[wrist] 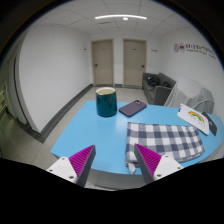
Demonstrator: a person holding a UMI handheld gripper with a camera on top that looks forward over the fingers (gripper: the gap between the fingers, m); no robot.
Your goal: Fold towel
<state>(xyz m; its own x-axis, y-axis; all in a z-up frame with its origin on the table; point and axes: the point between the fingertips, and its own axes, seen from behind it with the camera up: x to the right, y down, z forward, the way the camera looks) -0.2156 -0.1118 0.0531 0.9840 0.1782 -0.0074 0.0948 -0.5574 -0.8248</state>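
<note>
From the gripper view, you are looking along the two fingers across a light blue table [90, 130] in a white-walled room. Your gripper [115, 162] hangs just above the near part of the table with its fingers spread wide apart, nothing held between them; the magenta pads [82, 158] face each other across the gap.

The towel [163, 138], checked in dark grey and white, lies flat on the table just ahead of the right finger and stretches away toward the far right side. Its near edge sits close to that finger's tip, but you cannot tell whether they touch. The left finger stands apart from the cloth, over bare blue tabletop.

Beyond the towel, farther along the table, you see a dark teal cylindrical cup [106, 101] standing upright, and just to its right a flat dark purple notebook [132, 107] lying on the surface. At the far right edge of the table, past the towel, lies a white card with a rainbow drawing [197, 120].

Behind the table you have two closed doors [118, 62] in the back wall, and a dark chair [155, 86] stands near the right wall
</note>
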